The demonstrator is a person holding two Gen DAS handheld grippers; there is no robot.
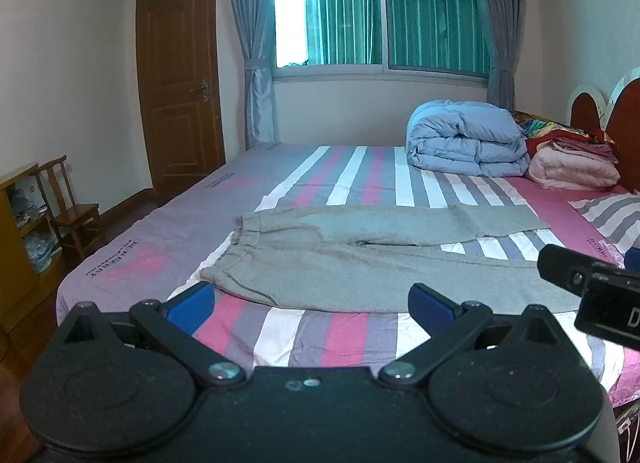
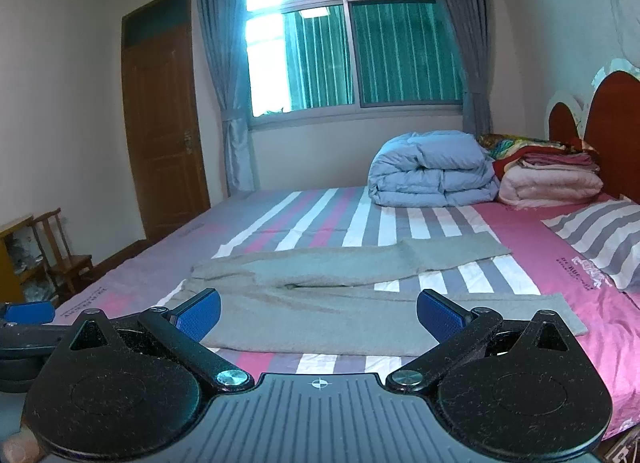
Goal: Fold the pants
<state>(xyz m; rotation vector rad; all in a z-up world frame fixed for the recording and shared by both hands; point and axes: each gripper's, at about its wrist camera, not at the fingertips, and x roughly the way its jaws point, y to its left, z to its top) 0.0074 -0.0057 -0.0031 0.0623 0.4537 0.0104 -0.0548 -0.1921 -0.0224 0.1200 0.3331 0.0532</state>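
Grey sweatpants (image 1: 352,259) lie flat on the striped bed sheet (image 1: 304,183), waistband to the left, both legs spread out to the right. They also show in the right wrist view (image 2: 340,295). My left gripper (image 1: 312,305) is open and empty, held just short of the pants' near edge by the waistband. My right gripper (image 2: 318,313) is open and empty, over the near leg's edge. The right gripper's body shows at the right edge of the left wrist view (image 1: 592,287). The left gripper's blue pad shows at the left edge of the right wrist view (image 2: 28,313).
A folded blue duvet (image 1: 464,139) and a stack of folded blankets (image 1: 572,159) sit at the bed's far right by the headboard (image 1: 624,123). A striped pillow (image 1: 612,219) lies right. A wooden chair (image 1: 68,211), a shelf and a door (image 1: 180,75) stand left.
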